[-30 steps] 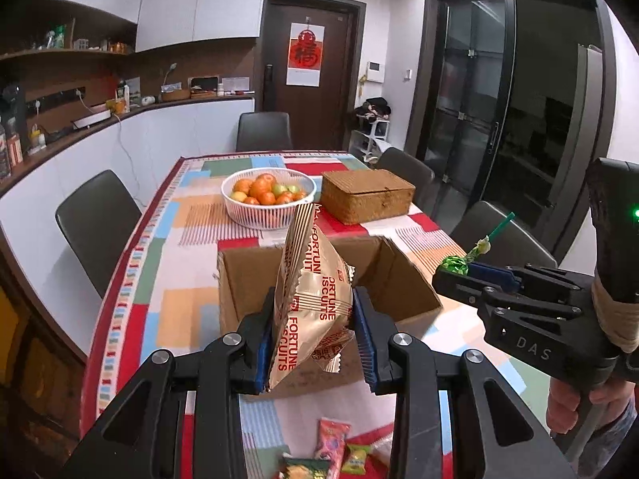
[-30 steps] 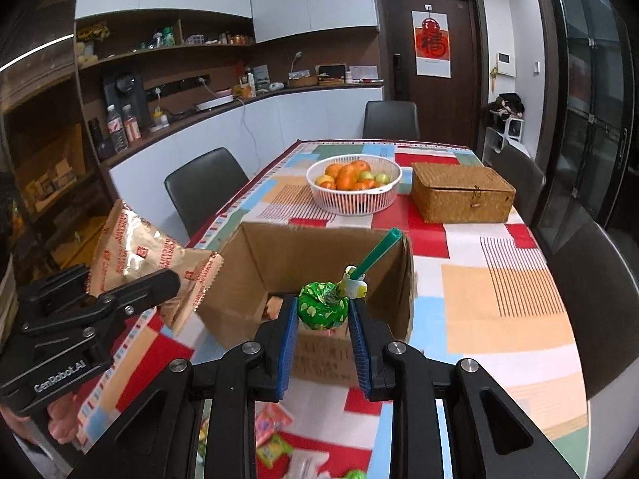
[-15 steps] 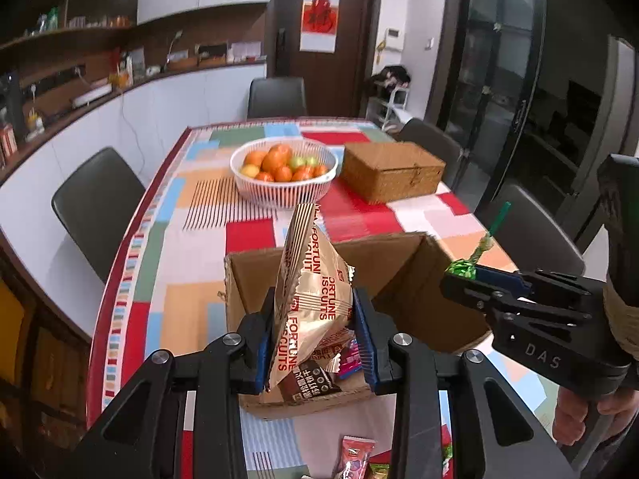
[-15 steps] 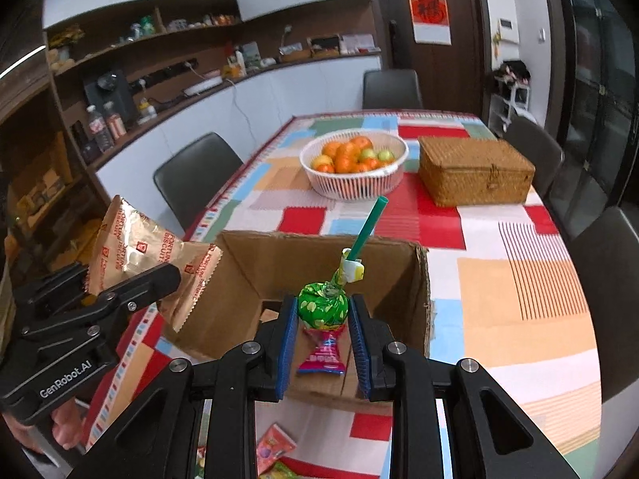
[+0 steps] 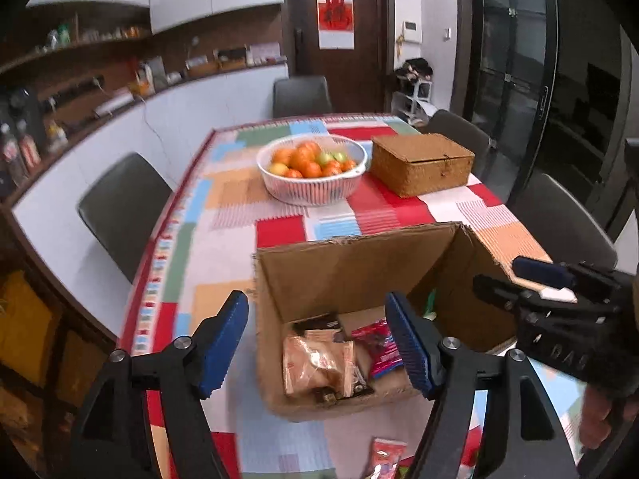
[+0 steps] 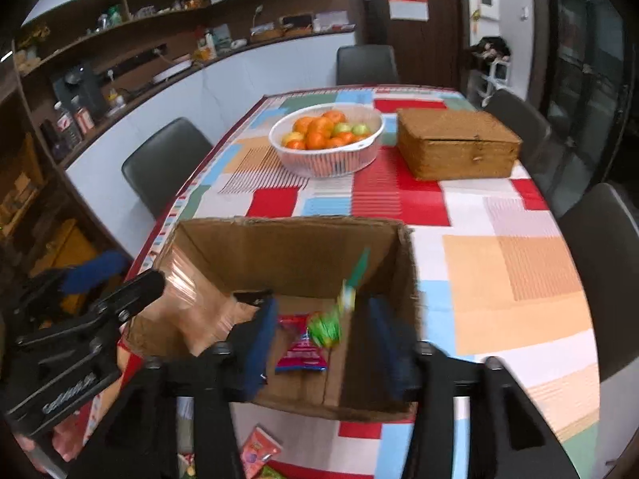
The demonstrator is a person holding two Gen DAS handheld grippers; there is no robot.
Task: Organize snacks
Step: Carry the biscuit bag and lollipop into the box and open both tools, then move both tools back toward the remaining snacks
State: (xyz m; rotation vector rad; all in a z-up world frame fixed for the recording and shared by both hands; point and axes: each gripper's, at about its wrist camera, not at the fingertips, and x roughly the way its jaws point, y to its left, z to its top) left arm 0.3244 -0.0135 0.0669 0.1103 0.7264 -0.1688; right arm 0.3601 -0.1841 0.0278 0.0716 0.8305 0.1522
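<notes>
— Are the claws holding anything?

— No. The left claw has just been opening; its blue pads stand apart over the cardboard box at frame centre, nothing between them. The biscuit packet lies on the box floor beside a red packet.

— And the right claw?

— It has also just been opening. The green lollipop sits blurred between its pads, untouched, inside the box. More snacks lie on the tabletop at the lower edge.
</notes>
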